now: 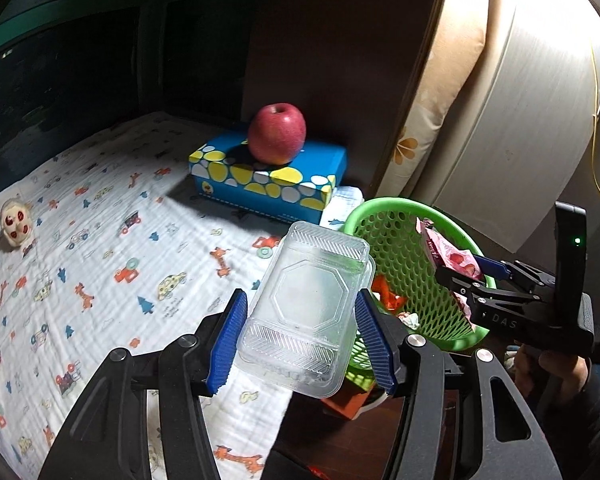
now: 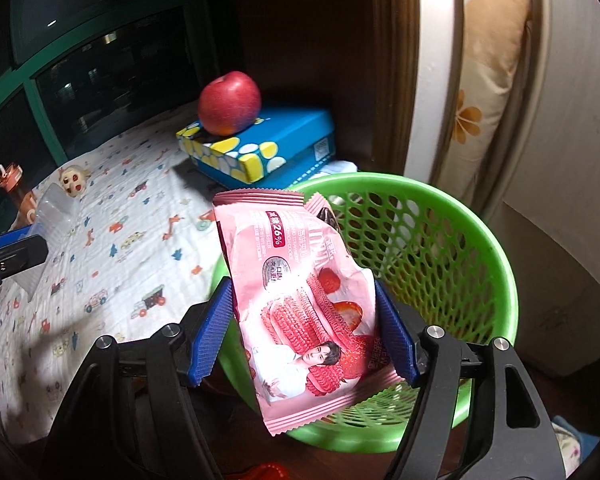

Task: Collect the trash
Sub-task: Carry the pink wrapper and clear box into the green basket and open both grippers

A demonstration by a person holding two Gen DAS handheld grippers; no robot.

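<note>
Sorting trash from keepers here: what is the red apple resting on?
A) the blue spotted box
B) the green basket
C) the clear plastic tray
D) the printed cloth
A: the apple sits on top of the blue spotted box, away from both grippers.

Your left black plastic two-finger gripper [image 1: 300,340] has ribbed bright-blue rubber pads [image 1: 226,346] on chunky black linkage arms, with round silver pivot screws [image 1: 187,340] shining at each joint. Your right black two-finger gripper [image 2: 304,330] is the same build, blue cross-hatched pads [image 2: 210,336] and silver pivots [image 2: 435,331] included; seen from the left wrist camera its body carries faint "DAS" lettering [image 1: 504,320] and a tiny green light [image 1: 577,241] glows on the upright black block behind it. The hand [image 1: 548,364] wrapped round that handle comes out of a dark sleeve [image 1: 592,396].
</note>
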